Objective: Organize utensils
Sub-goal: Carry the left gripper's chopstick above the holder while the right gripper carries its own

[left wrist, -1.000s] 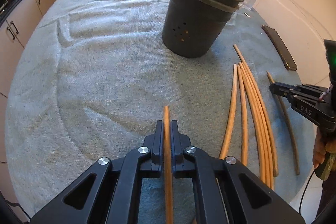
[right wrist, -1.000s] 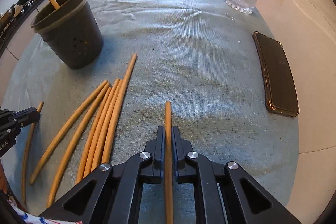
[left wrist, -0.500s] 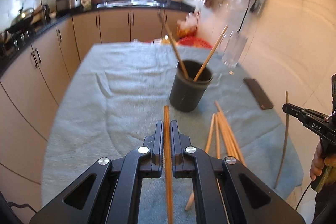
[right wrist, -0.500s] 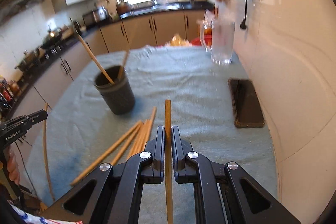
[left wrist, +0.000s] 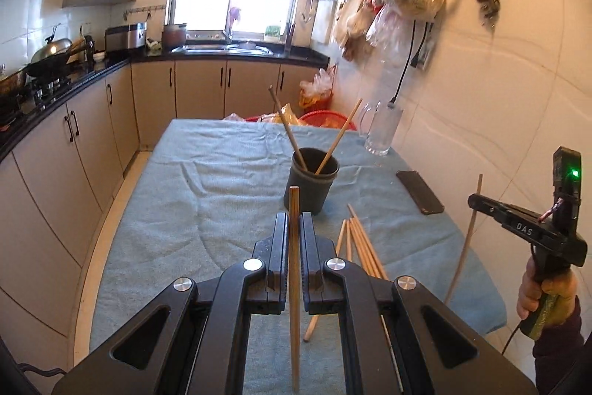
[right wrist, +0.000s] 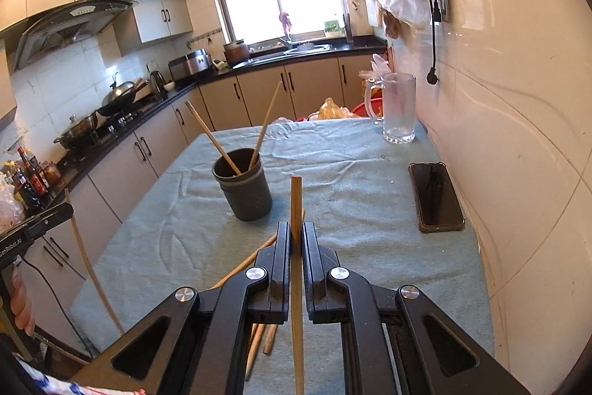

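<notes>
- Both grippers now sit high above the table with the whole kitchen in view; a second ago they were low over the cloth, each already pinching its stick.
- Left gripper (left wrist: 292, 228): jaws closed on one wooden chopstick (left wrist: 294, 284), which runs straight up between the fingers and pokes out past the tips. Seen from the right wrist view, the same gripper (right wrist: 68, 210) is at the far left edge, its stick hanging down over the table's left side.
- Dark utensil holder (left wrist: 310, 182) stands upright on the blue-grey cloth (left wrist: 192, 210), mid-table; two chopsticks lean inside it, crossing outward.
- Loose chopsticks (left wrist: 359, 243) lie in a bundle on the cloth just in front of and to the right of the holder — touching one another, fanned slightly.
- Right gripper (right wrist: 296, 236): jaws closed on a second chopstick (right wrist: 296, 210), upright between the fingers. In the left wrist view this gripper (left wrist: 477, 200) appears at far right, hand visible on its handle, green light lit.
- Black phone (right wrist: 434, 197) lies flat near the right edge of the cloth.
- Glass mug (right wrist: 397, 108) stands at the far right corner, beside the tiled wall.
</notes>
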`<state>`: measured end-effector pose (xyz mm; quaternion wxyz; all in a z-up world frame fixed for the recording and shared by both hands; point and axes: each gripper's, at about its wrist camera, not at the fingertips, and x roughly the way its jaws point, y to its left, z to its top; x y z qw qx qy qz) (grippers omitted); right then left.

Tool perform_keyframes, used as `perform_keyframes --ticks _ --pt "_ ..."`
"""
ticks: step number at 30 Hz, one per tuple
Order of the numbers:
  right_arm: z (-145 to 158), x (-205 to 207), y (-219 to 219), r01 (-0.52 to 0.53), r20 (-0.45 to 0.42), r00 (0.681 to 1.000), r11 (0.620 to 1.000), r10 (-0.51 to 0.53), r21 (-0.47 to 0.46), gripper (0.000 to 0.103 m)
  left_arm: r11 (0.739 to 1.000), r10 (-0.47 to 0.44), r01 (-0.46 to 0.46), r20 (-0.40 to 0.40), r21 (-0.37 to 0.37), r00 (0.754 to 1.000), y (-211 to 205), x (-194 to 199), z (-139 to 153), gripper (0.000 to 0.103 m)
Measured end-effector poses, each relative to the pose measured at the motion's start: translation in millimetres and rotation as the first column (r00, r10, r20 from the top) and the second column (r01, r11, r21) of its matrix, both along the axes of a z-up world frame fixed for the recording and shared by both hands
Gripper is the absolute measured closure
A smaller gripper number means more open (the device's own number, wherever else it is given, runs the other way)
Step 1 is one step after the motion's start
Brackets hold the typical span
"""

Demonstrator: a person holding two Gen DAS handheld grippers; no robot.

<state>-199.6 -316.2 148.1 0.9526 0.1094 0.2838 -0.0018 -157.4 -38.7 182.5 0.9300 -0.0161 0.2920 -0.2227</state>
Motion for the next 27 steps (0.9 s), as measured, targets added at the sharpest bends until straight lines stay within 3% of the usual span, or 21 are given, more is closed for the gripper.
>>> perform_keyframes --ticks 8,17,27 --pt "11.2 -7.4 10.2 -0.009 0.039 0.999 0.999 0.010 -0.044 0.097 1.000 -0.022 0.022 0.115 0.004 0.993 -10.5 -20.5 21.2 0.098" --pt "28.3 -0.1 4.4 0.004 0.069 0.998 0.999 -0.001 -0.044 0.097 1.000 0.000 0.003 0.107 -0.027 0.994 -9.5 3.6 31.8 0.098" --pt "78.4 39.1 7.9 -0.008 0.160 0.987 0.999 0.013 -0.035 0.097 0.998 0.018 -0.010 0.132 -0.060 0.991 -13.8 46.2 70.5 0.098"
